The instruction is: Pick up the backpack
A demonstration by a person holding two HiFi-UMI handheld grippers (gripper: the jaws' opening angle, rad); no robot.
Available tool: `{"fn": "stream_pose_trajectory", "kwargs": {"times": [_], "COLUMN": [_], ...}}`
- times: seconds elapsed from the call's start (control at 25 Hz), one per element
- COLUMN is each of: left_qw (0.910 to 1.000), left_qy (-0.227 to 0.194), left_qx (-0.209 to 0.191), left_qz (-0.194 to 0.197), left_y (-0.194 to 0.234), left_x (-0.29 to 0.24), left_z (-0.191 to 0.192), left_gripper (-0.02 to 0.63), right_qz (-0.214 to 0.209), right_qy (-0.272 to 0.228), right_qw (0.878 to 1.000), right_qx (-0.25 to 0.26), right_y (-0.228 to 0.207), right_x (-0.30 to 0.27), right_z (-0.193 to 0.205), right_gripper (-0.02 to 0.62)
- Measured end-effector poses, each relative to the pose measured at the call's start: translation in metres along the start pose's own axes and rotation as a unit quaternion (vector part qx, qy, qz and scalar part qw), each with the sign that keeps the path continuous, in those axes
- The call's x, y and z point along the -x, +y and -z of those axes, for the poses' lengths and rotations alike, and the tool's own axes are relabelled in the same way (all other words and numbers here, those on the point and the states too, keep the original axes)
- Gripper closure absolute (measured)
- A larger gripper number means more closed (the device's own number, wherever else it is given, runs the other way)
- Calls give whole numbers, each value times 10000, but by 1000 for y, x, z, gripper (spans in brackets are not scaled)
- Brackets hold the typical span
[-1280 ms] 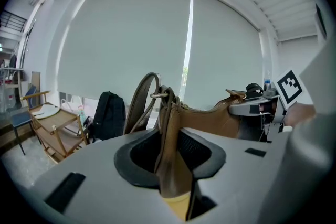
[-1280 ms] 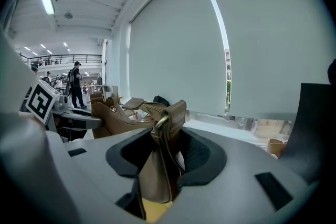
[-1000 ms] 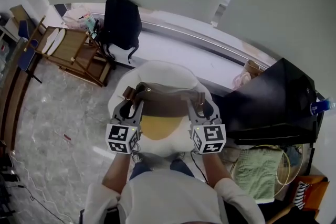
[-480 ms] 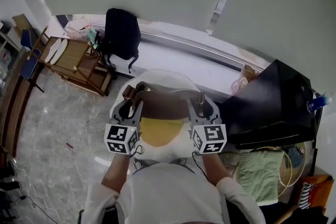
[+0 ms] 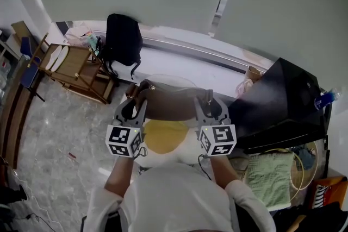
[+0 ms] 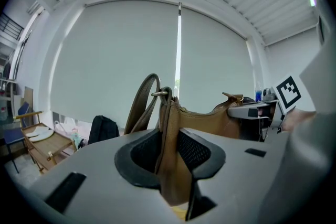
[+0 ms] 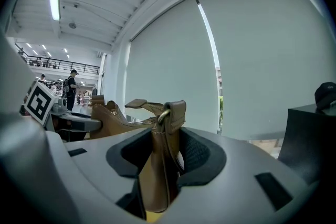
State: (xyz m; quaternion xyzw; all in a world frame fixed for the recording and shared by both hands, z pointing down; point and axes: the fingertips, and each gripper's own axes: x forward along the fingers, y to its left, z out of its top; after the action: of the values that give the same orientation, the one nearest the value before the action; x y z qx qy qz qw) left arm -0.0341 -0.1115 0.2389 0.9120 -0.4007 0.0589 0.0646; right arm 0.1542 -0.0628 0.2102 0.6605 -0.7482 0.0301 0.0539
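A brown leather bag (image 5: 168, 106) hangs level between my two grippers, above a white round seat with a yellow cushion (image 5: 163, 137). My left gripper (image 5: 133, 107) is shut on the bag's left end, where the strap ring sits (image 6: 160, 94). My right gripper (image 5: 210, 107) is shut on its right end. In the left gripper view the pads (image 6: 193, 150) press the leather, and the bag (image 6: 210, 119) runs off toward the other gripper. The right gripper view shows the same grip (image 7: 160, 157) on the bag (image 7: 113, 117). A black backpack (image 5: 123, 38) stands on the window ledge at the back left, apart from both grippers.
A wooden folding rack (image 5: 76, 62) stands left of the black backpack. A large black case (image 5: 283, 103) lies to the right, with a green cloth (image 5: 266, 176) near it. The long window ledge (image 5: 217, 62) runs behind the seat. Marble floor lies to the left.
Both grippers have risen together with the brown bag held between them. It now hangs higher over the white seat.
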Motion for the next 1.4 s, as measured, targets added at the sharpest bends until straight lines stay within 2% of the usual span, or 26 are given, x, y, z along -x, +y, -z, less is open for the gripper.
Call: {"fn": "stream_pose_trajectory", "kwargs": {"times": [0.92,1.4], "left_qw": [9997,9998], "left_qy": [31,32], "left_qx": [18,28], "left_qz": [246,172], "left_y": [-19,-20], "left_x": [13,19], "left_z": [1,2], "left_gripper": [486,486], "right_qz": [209,197], "right_qy": [-23,-42], "right_qw": [9998,9998], "right_qx": [24,-25], "right_y": [1,4], "right_x": [29,33], "right_z": [0,3], "right_gripper": [423,423]}}
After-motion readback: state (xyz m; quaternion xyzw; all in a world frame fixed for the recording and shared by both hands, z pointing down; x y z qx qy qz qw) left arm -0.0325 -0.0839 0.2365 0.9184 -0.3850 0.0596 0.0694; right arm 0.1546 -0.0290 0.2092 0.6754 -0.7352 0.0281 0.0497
